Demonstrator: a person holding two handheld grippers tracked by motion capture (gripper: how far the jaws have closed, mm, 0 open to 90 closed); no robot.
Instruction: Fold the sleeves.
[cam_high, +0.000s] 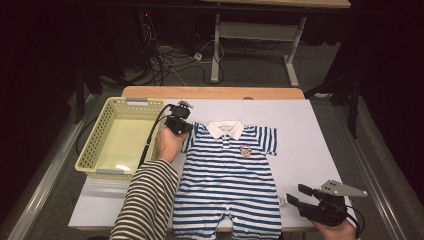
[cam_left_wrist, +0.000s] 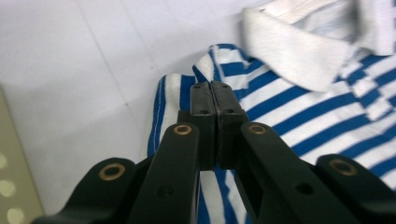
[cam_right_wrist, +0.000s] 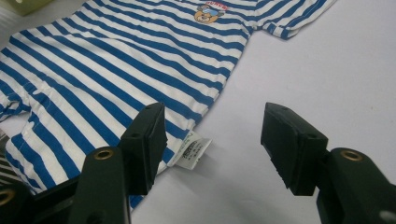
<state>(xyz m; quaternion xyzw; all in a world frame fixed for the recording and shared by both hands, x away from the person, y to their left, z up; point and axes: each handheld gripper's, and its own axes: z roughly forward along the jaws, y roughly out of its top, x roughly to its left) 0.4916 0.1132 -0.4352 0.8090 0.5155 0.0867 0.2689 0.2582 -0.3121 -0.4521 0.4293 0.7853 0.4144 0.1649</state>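
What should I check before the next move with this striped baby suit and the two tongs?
1. Left tongs shut at the suit's sleeve: ok.
2. Sleeve cloth actually pinched between them: cannot tell.
3. Right tongs open, nothing between them: ok.
4. Baby suit spread flat on the white mat: ok.
5. Label at the suit's side edge free of the right tongs: ok.
6. Basket beside the suit ready to take it: ok.

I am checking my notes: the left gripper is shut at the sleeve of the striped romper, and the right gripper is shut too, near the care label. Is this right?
Not quite. The right gripper is open: the right gripper view shows its jaws standing wide apart above the care label, with nothing between them. The left gripper is indeed shut at the sleeve of the striped romper.
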